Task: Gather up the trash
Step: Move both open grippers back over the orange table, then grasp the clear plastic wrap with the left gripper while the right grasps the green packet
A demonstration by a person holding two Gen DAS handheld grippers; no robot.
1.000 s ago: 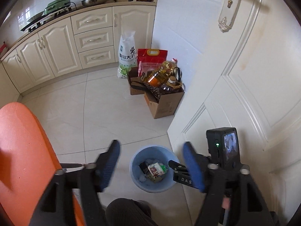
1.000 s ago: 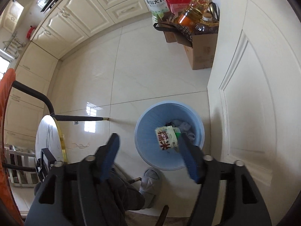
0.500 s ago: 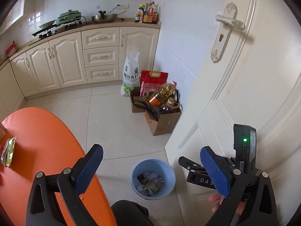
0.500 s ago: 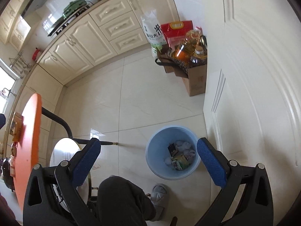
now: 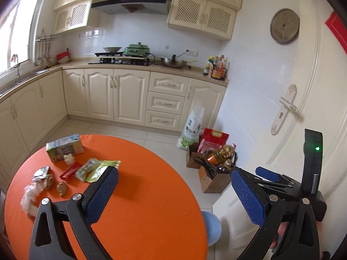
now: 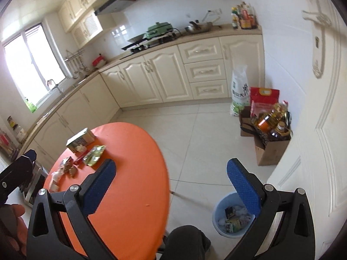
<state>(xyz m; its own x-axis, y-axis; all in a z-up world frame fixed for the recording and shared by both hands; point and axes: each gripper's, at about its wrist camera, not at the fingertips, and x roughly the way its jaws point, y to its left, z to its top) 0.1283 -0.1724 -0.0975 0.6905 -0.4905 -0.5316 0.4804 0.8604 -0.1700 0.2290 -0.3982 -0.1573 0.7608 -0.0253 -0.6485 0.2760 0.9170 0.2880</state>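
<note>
Left gripper (image 5: pixel 173 186) and right gripper (image 6: pixel 171 184) both fill the lower frame, jaws spread wide, gripping nothing

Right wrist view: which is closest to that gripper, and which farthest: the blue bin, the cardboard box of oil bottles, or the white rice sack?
From the right gripper:
1. Blue bin, on the floor just below its right finger.
2. Cardboard box, farther off by the door.
3. White rice sack, farthest, against the cabinets.

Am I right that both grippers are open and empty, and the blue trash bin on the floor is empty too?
Not quite. The left gripper and right gripper are open and empty, but the blue trash bin already holds several wrappers, as the right wrist view shows.
</note>
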